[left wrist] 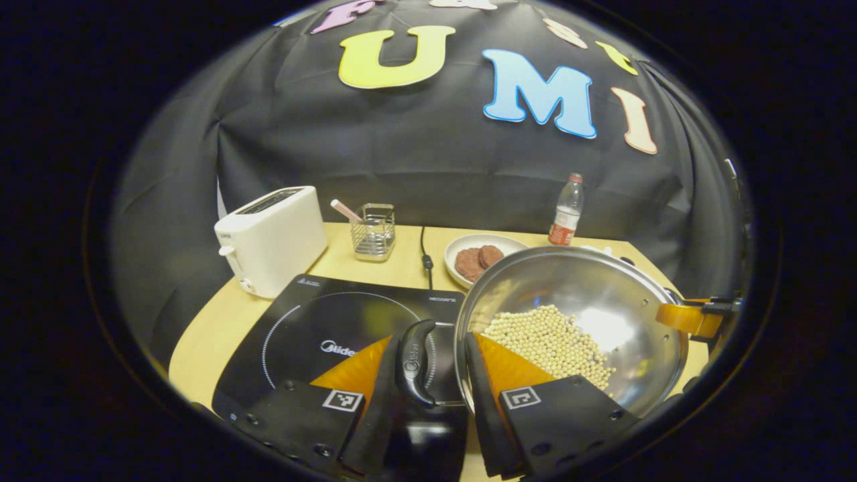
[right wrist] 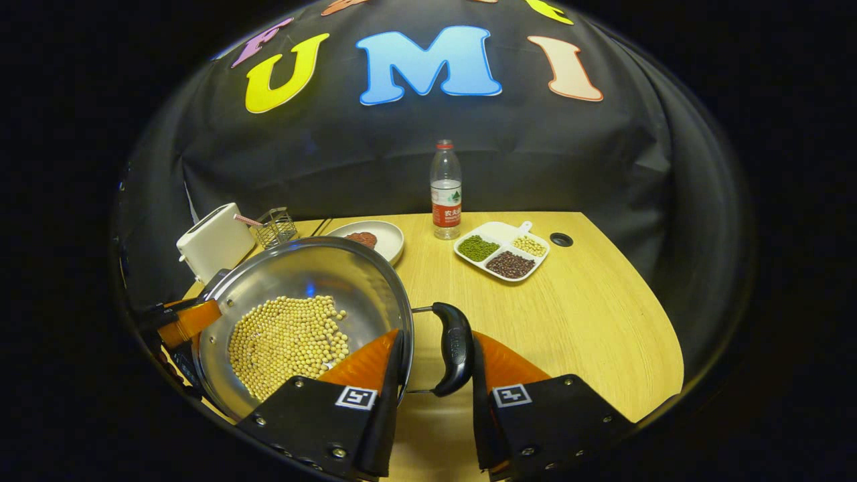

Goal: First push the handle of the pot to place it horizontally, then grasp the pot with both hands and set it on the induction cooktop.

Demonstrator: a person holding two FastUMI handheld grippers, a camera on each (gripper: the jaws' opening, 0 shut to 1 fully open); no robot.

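Observation:
A steel pot point(left wrist: 602, 288) with soybeans point(left wrist: 549, 338) in it sits just right of the black induction cooktop point(left wrist: 321, 328), its rim overlapping the cooktop's right edge. My left gripper point(left wrist: 428, 341) is shut across the pot's near black handle point(left wrist: 415, 361), with one finger outside the handle and the other inside the rim. My right gripper point(right wrist: 435, 335) clamps the opposite handle point(right wrist: 455, 348) the same way, one finger over the beans point(right wrist: 288, 341). Each gripper appears at the pot's far side in the other view. Whether the pot point(right wrist: 315, 274) rests on the table is unclear.
A white toaster point(left wrist: 271, 237) and a wire holder point(left wrist: 375, 231) stand behind the cooktop. A plate of patties point(left wrist: 479, 254) and a water bottle point(left wrist: 568, 211) are at the back. A divided dish of beans point(right wrist: 502, 251) lies on the wooden table point(right wrist: 569, 314).

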